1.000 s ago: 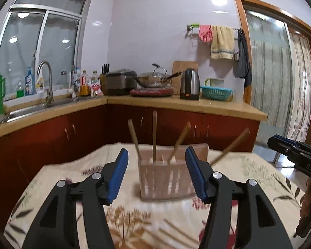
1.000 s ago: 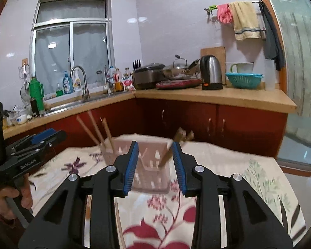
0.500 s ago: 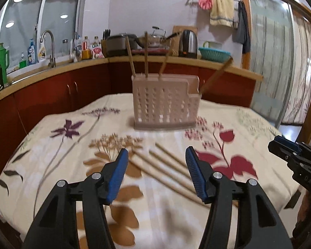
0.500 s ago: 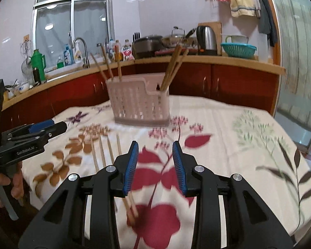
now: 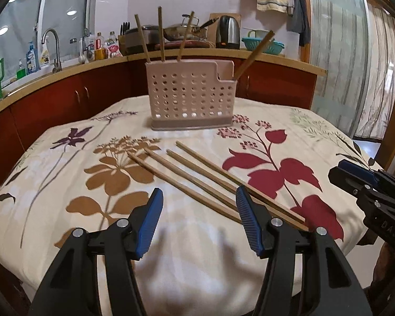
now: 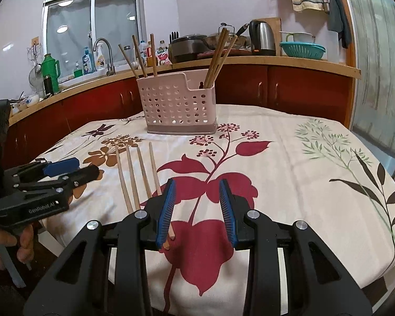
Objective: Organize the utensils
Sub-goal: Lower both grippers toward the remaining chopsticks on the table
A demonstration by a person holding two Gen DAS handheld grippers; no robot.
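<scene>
Hovering at lower left of the left wrist view, over the flowered cloth (image 5: 65, 173) on the counter (image 5: 316, 137): left gripper (image 5: 197, 220), jaws wide apart, nothing between the blue pads. Also seen at far left of the right wrist view (image 6: 65, 169), gripped by a hand (image 6: 15, 245).

Lying loose mid-frame, fanned side by side on the cloth: four wooden chopsticks (image 5: 197, 173), running from the centre down toward the lower right, their near ends passing just behind the left gripper's right-hand finger. Same four in the right wrist view (image 6: 138, 173), left of centre, two ends poking out beside the right gripper's left-hand pad.

Standing upright beyond them, upper centre: pink perforated utensil holder (image 5: 191, 100), three chopsticks in its taller left part, two leaning out of the lower right part (image 6: 217, 58).

Hovering at lower centre of the right wrist view: right gripper (image 6: 197, 208), jaws parted more narrowly, empty.
</scene>
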